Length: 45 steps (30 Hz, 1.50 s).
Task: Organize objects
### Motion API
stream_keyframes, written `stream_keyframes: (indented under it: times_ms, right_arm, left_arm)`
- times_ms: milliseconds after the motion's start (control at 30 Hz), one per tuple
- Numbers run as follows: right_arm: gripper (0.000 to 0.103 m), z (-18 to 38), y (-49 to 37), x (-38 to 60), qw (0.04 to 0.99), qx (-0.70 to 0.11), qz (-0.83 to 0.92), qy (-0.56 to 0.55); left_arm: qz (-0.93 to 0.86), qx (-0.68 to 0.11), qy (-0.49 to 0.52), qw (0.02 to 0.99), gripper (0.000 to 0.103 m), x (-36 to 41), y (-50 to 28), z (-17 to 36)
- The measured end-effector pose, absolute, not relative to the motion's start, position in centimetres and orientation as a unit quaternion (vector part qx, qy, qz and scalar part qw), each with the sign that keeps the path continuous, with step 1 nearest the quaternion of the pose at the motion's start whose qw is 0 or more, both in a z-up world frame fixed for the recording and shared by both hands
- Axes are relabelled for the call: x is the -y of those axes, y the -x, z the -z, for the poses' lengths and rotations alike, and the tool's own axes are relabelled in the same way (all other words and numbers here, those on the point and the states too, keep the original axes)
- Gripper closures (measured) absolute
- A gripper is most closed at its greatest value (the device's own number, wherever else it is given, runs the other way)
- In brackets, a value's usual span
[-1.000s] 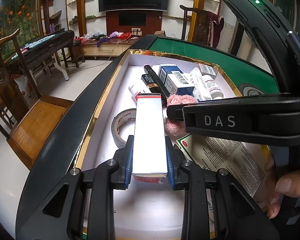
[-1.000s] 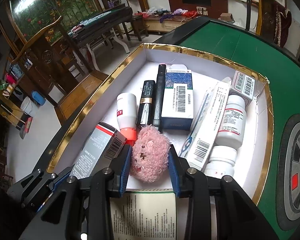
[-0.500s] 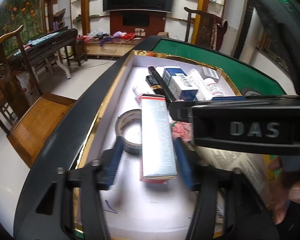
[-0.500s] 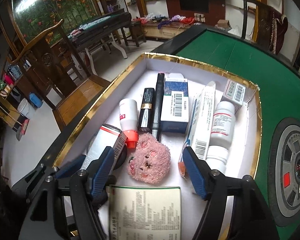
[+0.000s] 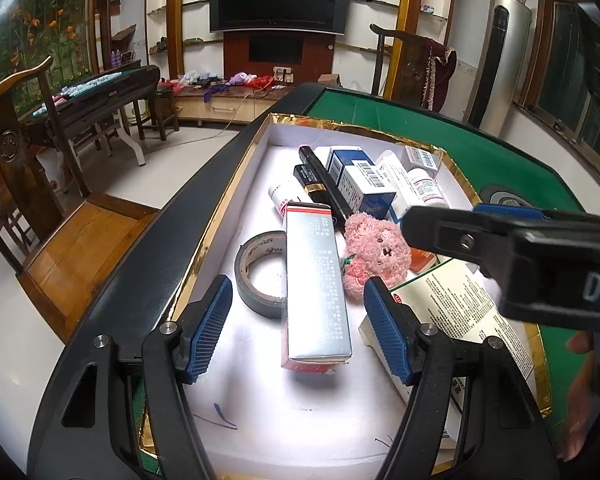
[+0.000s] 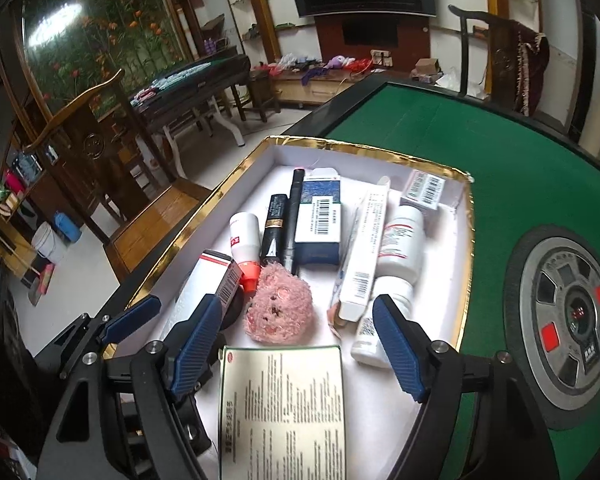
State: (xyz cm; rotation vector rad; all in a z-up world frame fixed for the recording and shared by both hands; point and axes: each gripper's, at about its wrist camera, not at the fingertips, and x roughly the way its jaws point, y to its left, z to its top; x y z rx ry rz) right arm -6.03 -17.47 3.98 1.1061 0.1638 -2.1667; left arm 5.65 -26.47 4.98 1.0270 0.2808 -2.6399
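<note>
A white, gold-rimmed tray (image 5: pixel 256 148) (image 6: pixel 466 248) on the green table holds the objects. A long silver box (image 5: pixel 316 284) (image 6: pixel 204 284) lies in it, one end resting on a grey tape roll (image 5: pixel 256 276). My left gripper (image 5: pixel 298 328) is open, straddling the box's near end without touching it. A pink plush toy (image 5: pixel 376 252) (image 6: pixel 278 308) lies beside the box. My right gripper (image 6: pixel 296 348) is open and empty, just behind the plush. It also shows in the left wrist view (image 5: pixel 500 240).
A printed leaflet box (image 6: pixel 284 412) (image 5: pixel 464 308) lies at the tray's near end. Farther in lie a blue box (image 6: pixel 320 220), a black pen (image 6: pixel 292 220), white bottles (image 6: pixel 402 240) and a long white carton (image 6: pixel 364 252). Green felt (image 6: pixel 480 148) lies to the right.
Both grippers have opened and drawn back. The left let go of the silver box, now lying on the tape roll. The right let go of the pink plush.
</note>
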Motion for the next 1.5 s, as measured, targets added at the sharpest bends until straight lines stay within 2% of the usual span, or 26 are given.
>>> stream_keyframes:
  times_ms: [533,800,1067,1400,1500]
  right_arm:
    - [0.018,-5.2,0.6,11.6,0.345,-0.052,0.860,-0.372]
    - [0.018,-4.4,-1.2,9.1,0.358,-0.029,0.854,-0.376]
    - [0.018,-3.8,-1.0,8.0,0.360,-0.008,0.851,-0.381]
    - [0.018,-4.2,-1.2,7.2,0.363,0.001,0.853,-0.374]
    - [0.018,-4.3,-1.2,7.1,0.362,0.006,0.854,-0.373]
  left_arm:
    - [0.936,-0.073,-0.316,0.138,0.034,25.0,-6.5,-6.4]
    - [0.927,-0.062,-0.336,0.155,0.033,24.0,-6.3,-6.7]
    - [0.938,-0.079,-0.311,0.129,0.033,23.2,-7.6,-8.3]
    - [0.949,-0.051,-0.281,0.130,0.033,21.6,-9.0,-10.0]
    - [0.941,-0.044,-0.300,0.151,0.033,21.6,-8.7,-9.8]
